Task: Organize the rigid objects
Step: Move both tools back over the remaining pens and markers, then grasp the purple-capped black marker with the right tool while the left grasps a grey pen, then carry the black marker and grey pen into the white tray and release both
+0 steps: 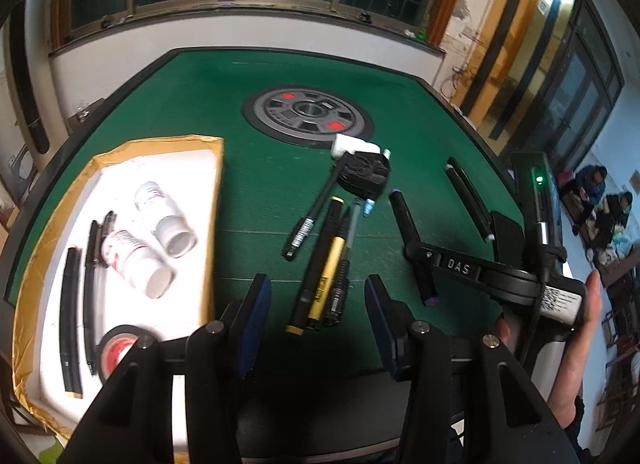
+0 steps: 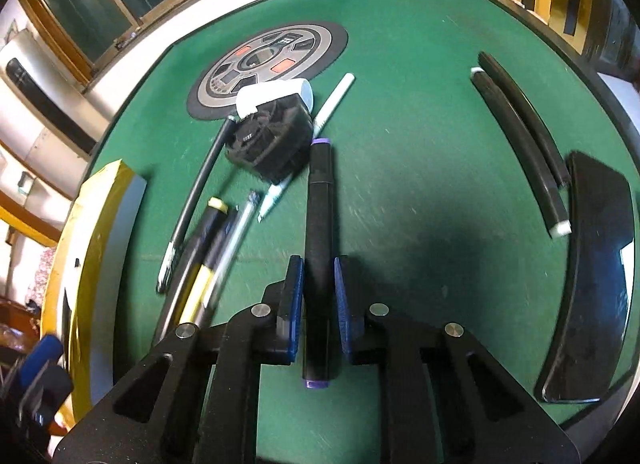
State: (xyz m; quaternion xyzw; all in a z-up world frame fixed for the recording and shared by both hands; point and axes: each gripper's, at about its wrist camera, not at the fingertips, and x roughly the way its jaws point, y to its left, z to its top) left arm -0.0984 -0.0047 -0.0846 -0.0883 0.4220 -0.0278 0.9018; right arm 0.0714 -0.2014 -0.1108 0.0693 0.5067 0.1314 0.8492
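Note:
My right gripper is shut on a black marker with purple ends, which lies along the green table; it also shows in the left wrist view. My left gripper is open and empty, just above a yellow-and-black marker and the pens beside it. A black pen and a black round part with a white piece lie behind them. The white tray at left holds two white bottles, black strips and a tape roll.
A round control panel sits in the middle of the green table. Two black sticks and a black curved slab lie at the right. The table's black rim runs around the felt.

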